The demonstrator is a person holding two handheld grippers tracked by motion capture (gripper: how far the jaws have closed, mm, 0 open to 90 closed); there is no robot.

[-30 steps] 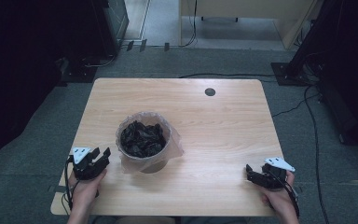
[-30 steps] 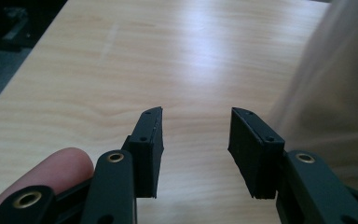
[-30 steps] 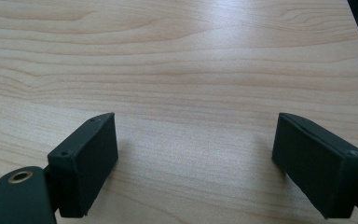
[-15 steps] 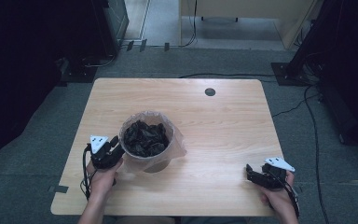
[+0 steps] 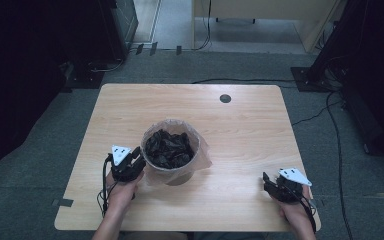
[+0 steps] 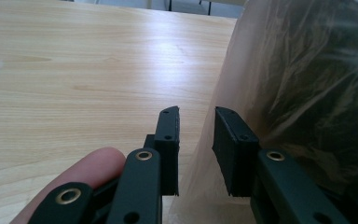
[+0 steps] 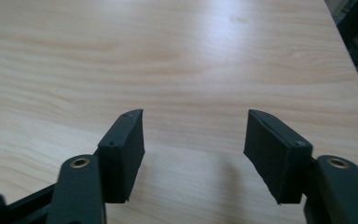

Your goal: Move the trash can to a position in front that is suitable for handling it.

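A light wooden table [image 5: 245, 125] sits mid-frame on grey carpet [image 5: 40, 165]. A small dark round hole [image 5: 225, 98] lies near the table's far edge. Dark cabinets or equipment [image 5: 40, 45] take up the upper left, hard to make out in shadow. A pale wooden desk [image 5: 265, 10] stands at the top centre, and black stands [image 5: 350, 55] crowd the upper right. A black cable [image 5: 337, 150] runs down the floor at right. Soft light glares on the tabletop.
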